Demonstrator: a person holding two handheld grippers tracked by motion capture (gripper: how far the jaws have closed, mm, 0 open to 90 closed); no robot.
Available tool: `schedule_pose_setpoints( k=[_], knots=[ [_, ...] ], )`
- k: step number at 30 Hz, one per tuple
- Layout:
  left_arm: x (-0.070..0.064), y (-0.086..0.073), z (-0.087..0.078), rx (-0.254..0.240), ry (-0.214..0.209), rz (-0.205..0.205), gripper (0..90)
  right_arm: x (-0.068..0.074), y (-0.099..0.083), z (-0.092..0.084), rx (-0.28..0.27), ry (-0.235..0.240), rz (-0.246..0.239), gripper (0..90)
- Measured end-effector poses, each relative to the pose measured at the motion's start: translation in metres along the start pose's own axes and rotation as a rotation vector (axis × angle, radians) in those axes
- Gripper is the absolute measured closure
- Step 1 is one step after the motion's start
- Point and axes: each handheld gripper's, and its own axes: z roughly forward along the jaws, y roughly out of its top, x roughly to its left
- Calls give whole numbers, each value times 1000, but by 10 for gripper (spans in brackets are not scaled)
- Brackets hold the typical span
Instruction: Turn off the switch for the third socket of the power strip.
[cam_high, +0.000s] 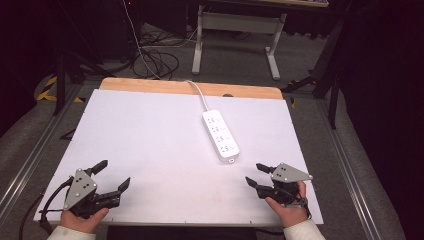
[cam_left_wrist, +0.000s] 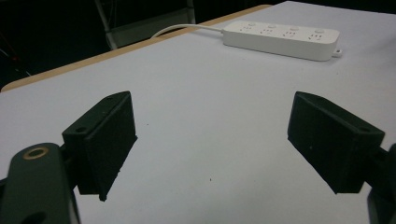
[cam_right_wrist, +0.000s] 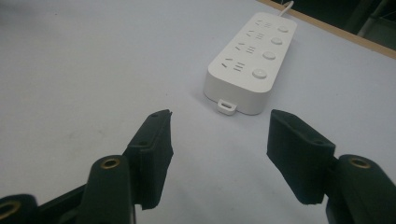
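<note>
Two grippers, both low over the near edge of the table, nothing held. Right gripper (cam_high: 257, 174) at the near right corner, jaws spread with bare table between them, pointed toward the far left of the high view; its grey plate on top, person's right hand (cam_high: 288, 205) behind it. In the right gripper view the right gripper (cam_right_wrist: 219, 140) looks straight at the power strip (cam_right_wrist: 252, 58), jaws apart from it, strip's near end with its small hanging tab just ahead of the gap. Left gripper (cam_high: 115, 175) at the near left corner, jaws spread wide, nothing between them, left hand (cam_high: 82, 217) gripping it from below, black cable trailing off the table edge to the left. In the left gripper view the left gripper (cam_left_wrist: 210, 135) has only white surface between its jaws, power strip (cam_left_wrist: 282, 39) well apart at the far right.

Power strip (cam_high: 220, 135) white, four socket rows each with a button, lying flat right of the table's centre, long axis running away from the person and angled a bit left at the far end. Its white cord (cam_high: 201, 95) runs off the far edge. Strip nearer the right gripper than the left.

Table (cam_high: 150, 145) white top with a wooden strip (cam_high: 150, 86) along the far edge. Grey carpet floor (cam_high: 235, 60) beyond, a white table frame (cam_high: 240, 25) and loose cables (cam_high: 155, 62) on it
</note>
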Motion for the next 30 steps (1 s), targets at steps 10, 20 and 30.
schedule_pose_setpoints(
  k=[10, 20, 30],
  knots=[
    [0, 0, 0, 2, 13, 1, 158, 0, 7, 1, 9, 0, 0, 402],
    [0, 0, 0, 5, 19, 5, 158, -3, 25, 12, 74, 3, -43, 491],
    [0, 0, -1, 2, 18, 5, 158, -8, 43, 18, 74, 36, -26, 497]
  ],
)
